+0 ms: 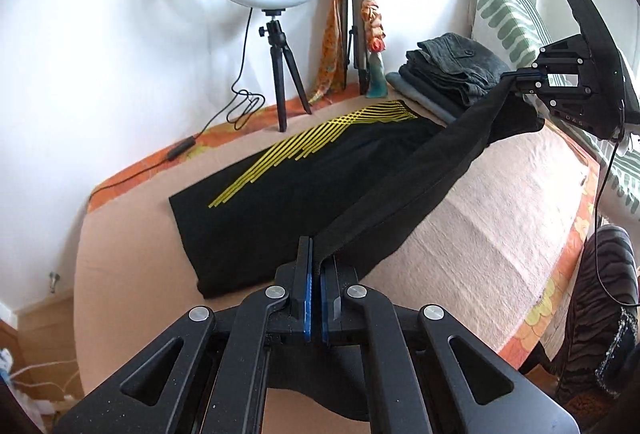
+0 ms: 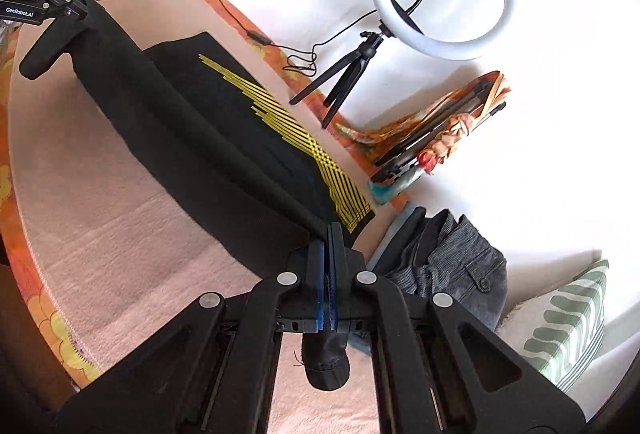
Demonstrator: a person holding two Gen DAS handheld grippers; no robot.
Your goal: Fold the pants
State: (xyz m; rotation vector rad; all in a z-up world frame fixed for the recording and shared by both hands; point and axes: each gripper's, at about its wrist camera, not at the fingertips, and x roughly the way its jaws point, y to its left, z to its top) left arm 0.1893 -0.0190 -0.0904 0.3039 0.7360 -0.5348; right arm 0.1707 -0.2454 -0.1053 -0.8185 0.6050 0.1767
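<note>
Both hand-held grippers, left (image 1: 316, 266) and right (image 2: 330, 234), are clamped tight on the black pants (image 1: 280, 194) (yellow-striped), one leg lifted taut between them, the rest flat on the bed (image 1: 500, 234).

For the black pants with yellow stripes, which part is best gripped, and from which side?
The near long edge of the black pants, one end each, approached from the bed's open side. The left gripper and right gripper are both shut there, stretching it into a taut, liftable ridge; the far striped half lies flat.
</note>
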